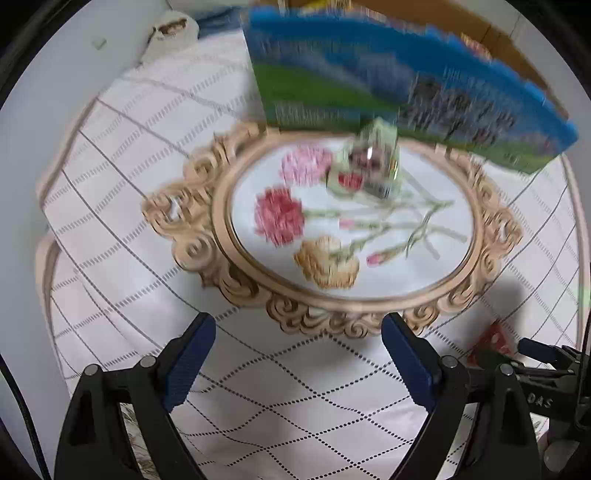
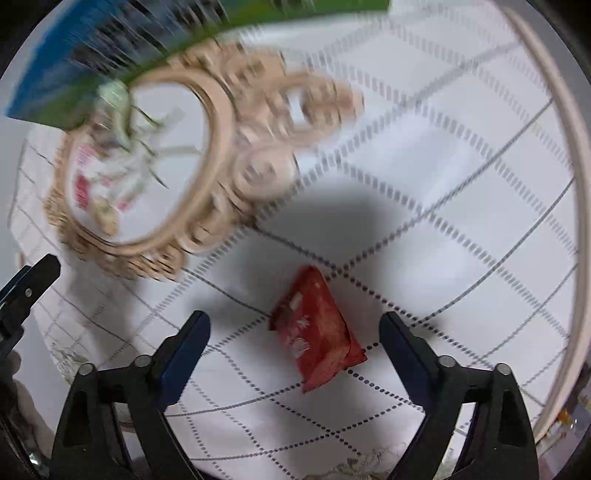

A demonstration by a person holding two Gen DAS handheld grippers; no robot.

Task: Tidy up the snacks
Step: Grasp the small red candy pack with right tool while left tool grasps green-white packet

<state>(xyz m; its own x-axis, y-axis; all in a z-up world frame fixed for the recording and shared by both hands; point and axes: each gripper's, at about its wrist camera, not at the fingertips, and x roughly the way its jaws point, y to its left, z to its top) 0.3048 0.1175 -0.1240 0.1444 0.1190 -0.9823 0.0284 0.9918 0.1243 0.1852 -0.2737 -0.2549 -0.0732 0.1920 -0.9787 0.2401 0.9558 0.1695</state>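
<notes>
A red snack packet (image 2: 317,332) lies flat on the white tablecloth, between the fingers of my right gripper (image 2: 295,319). That gripper is open and its pads stand clear of the packet on both sides. My left gripper (image 1: 298,325) is open and holds nothing, hovering over the cloth just in front of an ornate oval wooden tray (image 1: 207,206). The tray has a flower picture in its middle. A small pale wrapped snack (image 1: 369,166) rests on it near the far rim. The red packet (image 1: 491,341) also shows at the right of the left wrist view.
A large blue and green box (image 1: 332,85) stands behind the tray. The tablecloth (image 1: 295,387) has a dotted diamond pattern. The round table's edge (image 2: 576,166) curves along the right. A pale cushion-like object (image 1: 170,33) lies at the far left.
</notes>
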